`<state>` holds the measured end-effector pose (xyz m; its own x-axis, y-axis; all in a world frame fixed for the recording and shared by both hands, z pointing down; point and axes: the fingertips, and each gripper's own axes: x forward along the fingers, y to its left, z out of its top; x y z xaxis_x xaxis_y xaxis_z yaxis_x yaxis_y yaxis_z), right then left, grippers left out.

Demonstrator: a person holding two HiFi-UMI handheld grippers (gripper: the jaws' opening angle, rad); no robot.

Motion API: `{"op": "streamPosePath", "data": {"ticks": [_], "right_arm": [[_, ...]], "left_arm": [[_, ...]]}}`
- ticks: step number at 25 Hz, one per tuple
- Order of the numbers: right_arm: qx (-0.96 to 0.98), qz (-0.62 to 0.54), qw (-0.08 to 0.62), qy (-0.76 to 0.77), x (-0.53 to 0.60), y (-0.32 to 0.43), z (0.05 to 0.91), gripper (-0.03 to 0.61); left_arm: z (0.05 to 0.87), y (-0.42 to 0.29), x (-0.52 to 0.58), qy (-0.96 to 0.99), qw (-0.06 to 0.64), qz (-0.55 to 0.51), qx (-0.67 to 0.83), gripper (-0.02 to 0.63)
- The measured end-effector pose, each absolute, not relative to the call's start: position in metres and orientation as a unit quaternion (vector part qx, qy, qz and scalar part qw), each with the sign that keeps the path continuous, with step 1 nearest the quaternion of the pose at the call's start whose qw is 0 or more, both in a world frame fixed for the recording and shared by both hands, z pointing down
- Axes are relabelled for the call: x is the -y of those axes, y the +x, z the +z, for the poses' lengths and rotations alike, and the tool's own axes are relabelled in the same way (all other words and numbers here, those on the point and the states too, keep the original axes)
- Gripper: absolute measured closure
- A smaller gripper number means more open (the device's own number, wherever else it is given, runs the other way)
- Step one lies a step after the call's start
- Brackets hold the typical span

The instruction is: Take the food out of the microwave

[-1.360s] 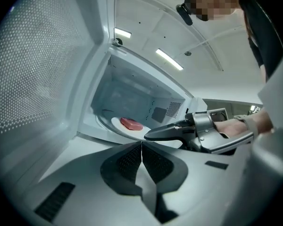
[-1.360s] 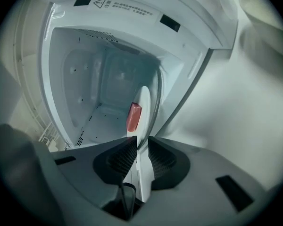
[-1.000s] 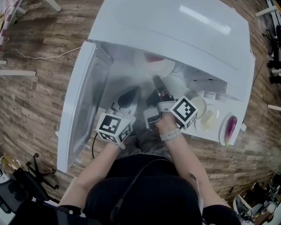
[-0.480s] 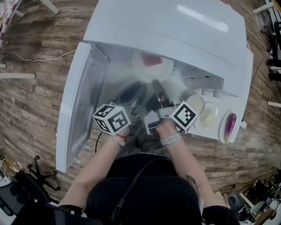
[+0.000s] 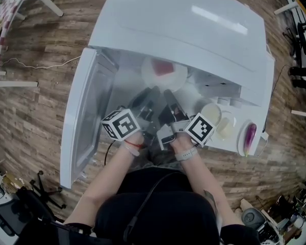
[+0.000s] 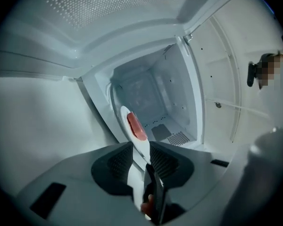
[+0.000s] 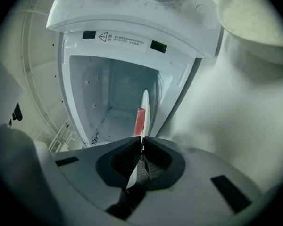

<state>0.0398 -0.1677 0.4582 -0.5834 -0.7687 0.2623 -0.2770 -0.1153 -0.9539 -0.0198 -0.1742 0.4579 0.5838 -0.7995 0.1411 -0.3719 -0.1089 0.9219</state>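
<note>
The left tool (image 6: 140,157) has its jaws opening, the dark ribbed pads standing clear on either side of the white plate (image 6: 143,149), whose near rim passes between them without being pinched. Just beside it, the right tool (image 7: 141,149) is clamped tight on the same rim, so the plate is held there alone. Each tool carries a cube (image 5: 121,125) printed with black-and-white square markers and no words. A second ago the left cube sat lower and closer to the door (image 5: 84,121). Now it shows a different face and has drawn in next to the right tool, which has barely shifted. The plate shows more fully than before. It sits in the open mouth of the white microwave (image 5: 194,29), round and plain, with a flat slab of red food (image 6: 137,126) lying on its middle. On the frame above the cavity a label (image 7: 120,38) bears a warning triangle and two lines of print too small to read. To the right of the microwave stand a bowl of white rice (image 7: 252,13) and a purple item (image 5: 250,137). Wooden floor (image 5: 35,111) planks lie beyond.
</note>
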Motion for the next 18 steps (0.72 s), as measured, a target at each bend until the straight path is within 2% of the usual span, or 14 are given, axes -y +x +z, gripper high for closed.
{"op": "streamPosePath", "data": {"ticks": [3, 5, 7, 14, 18], "right_arm": [[-0.639, -0.622, 0.193, -0.41, 0.165, 0.041, 0.458, 0.543], [-0.641, -0.622, 0.187, -0.408, 0.164, 0.043, 0.459, 0.543], [-0.643, -0.623, 0.183, -0.406, 0.163, 0.043, 0.46, 0.541], [-0.674, -0.572, 0.13, -0.448, 0.164, 0.052, 0.463, 0.518], [-0.658, -0.573, 0.141, -0.468, 0.178, 0.071, 0.467, 0.507]], "left_arm": [[0.458, -0.019, 0.173, 0.712, 0.538, -0.208, 0.402, 0.5], [0.459, -0.018, 0.17, 0.71, 0.541, -0.206, 0.4, 0.538], [0.461, -0.018, 0.169, 0.709, 0.543, -0.207, 0.4, 0.548], [0.465, -0.017, 0.167, 0.7, 0.555, -0.213, 0.395, 0.56], [0.464, -0.017, 0.166, 0.697, 0.561, -0.217, 0.391, 0.563]]}}
